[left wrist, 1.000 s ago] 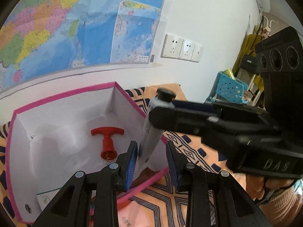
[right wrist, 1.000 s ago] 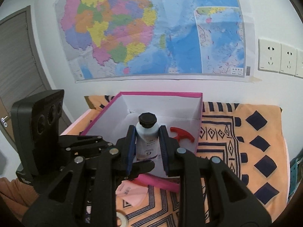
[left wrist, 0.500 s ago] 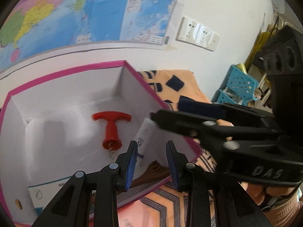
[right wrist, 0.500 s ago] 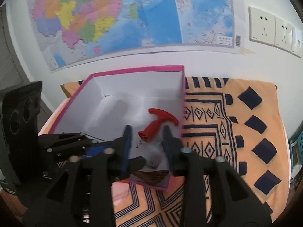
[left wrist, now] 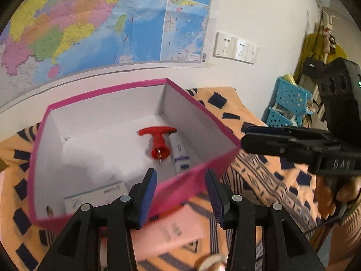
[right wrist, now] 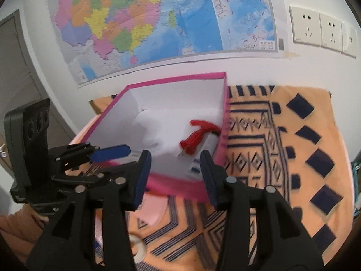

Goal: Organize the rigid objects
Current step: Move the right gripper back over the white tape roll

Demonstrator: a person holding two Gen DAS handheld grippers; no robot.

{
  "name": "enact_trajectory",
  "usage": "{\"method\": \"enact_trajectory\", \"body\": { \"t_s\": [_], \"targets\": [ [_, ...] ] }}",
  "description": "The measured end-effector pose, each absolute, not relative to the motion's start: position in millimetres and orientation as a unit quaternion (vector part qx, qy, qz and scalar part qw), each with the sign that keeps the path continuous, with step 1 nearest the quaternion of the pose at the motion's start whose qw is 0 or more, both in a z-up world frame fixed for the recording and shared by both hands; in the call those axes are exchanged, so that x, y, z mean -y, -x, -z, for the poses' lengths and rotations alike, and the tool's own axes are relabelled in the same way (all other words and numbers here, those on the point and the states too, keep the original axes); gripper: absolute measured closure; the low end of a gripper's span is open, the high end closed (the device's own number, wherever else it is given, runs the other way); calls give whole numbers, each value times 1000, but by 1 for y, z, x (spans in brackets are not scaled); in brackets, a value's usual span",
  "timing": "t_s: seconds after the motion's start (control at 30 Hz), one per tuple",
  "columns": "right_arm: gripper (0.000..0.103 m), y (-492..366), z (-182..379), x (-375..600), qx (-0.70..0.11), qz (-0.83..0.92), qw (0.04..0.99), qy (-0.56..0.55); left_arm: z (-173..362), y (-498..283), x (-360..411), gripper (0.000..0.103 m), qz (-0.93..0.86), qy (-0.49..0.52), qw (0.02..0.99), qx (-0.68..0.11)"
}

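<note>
Orange patterned cloth (right wrist: 282,158); pink box (left wrist: 191,180) on it, pink booklet (left wrist: 171,230) beside

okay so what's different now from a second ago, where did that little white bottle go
The right gripper let go of the white bottle; it now lies in the pink box beside the red corkscrew. Left gripper jaws are opening, empty. Corkscrew and box stayed put.

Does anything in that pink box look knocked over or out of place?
Nothing looks damaged or spilled. In the pink box, the white bottle lies on its side beside the red T-handled corkscrew, close to the right wall. A small carton sits in the near corner.
</note>
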State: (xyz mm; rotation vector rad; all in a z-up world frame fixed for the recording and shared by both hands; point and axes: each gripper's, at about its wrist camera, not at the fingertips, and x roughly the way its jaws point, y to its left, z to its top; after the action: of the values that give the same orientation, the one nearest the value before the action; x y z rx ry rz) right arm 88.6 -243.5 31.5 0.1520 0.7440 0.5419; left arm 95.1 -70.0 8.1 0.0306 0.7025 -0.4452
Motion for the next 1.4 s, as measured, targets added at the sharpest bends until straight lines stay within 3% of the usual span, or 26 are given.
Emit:
{"method": "enact_trajectory", "body": {
  "t_s": [0.8,0.97,1.27,1.4],
  "targets": [
    [56,-12,63,198,-468,-328,820,-16,49,-27,54,55,216,-4,884,-414],
    [69,-11,77,191,-486,-317,814,7,51,-26,52,55,212,-4,884,-417],
    [72,-10,84,167,-487,-320,812,44,56,-29,52,55,216,10,878,-426],
    [79,-13,84,164,-485,-314,815,52,55,-29,56,55,219,9,879,-424]
  ]
}}
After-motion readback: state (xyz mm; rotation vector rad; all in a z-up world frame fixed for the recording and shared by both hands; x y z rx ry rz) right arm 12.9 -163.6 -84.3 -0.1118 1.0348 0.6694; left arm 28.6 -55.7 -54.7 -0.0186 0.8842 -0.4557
